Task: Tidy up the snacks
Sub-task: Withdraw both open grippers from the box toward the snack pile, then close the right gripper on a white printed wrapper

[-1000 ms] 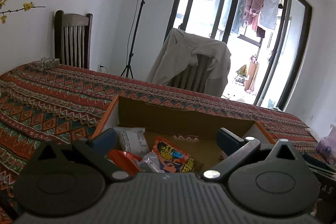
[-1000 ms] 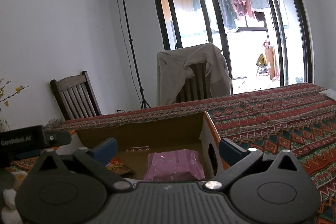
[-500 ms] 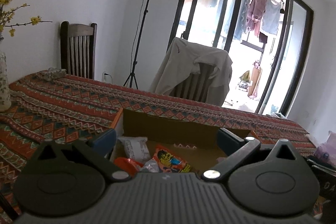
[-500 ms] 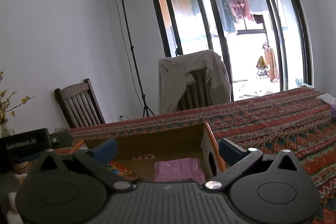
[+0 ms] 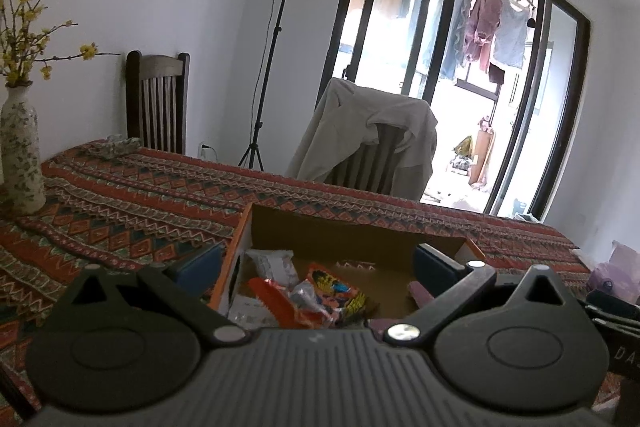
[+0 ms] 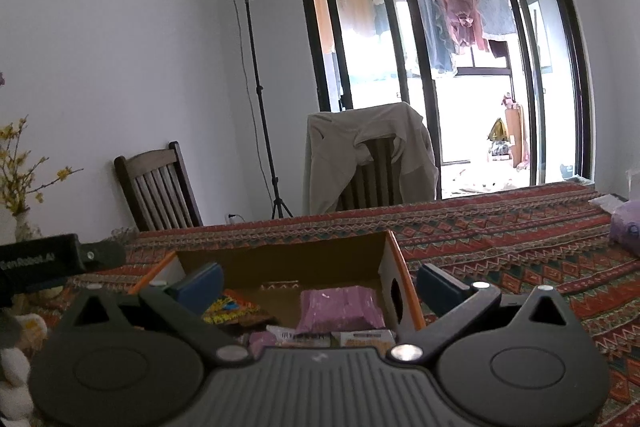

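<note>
Here the left gripper (image 5: pixel 316 265) gapes over glossy crinkled snack packets (image 5: pixel 320 291) in the cardboard box (image 5: pixel 340 231). Only the right gripper (image 6: pixel 318 283), also spread empty, sees the soft pink pack (image 6: pixel 340 307).

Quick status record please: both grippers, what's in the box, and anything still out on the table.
left gripper: open, empty, above the box
right gripper: open, empty, above the box
cardboard box: open-topped, on the patterned tablecloth
box contents, left side: orange packet, white packet, yellow-orange packet
box contents, right side: pink packet
outside the box: purple bag at the table's right end; vase on the left
</note>
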Motion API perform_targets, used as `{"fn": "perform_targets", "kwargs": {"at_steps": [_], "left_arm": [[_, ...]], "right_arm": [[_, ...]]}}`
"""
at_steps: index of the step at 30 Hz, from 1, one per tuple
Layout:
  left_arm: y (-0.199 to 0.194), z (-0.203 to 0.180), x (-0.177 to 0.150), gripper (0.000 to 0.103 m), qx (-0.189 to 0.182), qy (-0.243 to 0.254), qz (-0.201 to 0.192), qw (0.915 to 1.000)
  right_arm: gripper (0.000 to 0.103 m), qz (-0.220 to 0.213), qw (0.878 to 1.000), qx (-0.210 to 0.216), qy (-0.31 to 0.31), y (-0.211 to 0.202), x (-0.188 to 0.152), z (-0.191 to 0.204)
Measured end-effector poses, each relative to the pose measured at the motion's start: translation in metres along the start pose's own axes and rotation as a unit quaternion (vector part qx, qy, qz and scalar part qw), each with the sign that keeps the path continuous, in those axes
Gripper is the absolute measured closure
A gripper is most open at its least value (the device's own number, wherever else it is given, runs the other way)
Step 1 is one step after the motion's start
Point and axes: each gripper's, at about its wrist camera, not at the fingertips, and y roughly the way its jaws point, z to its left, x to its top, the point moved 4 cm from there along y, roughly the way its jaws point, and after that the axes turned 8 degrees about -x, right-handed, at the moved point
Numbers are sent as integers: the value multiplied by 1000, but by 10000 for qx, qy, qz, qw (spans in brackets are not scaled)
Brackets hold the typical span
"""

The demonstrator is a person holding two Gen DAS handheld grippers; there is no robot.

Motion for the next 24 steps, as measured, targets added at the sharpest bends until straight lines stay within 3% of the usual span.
{"fn": "perform_targets", "kwargs": {"at_steps": [13, 24], "left_arm": [[-35, 19, -23, 0, 79, 7, 162, 9998], [-48, 43, -69, 0, 198, -47, 562, 9982]], "right_arm": [[0, 180, 9994, -106, -281, -31, -23, 2], [0, 620, 9968, -202, -471, -38, -63, -7]]}}
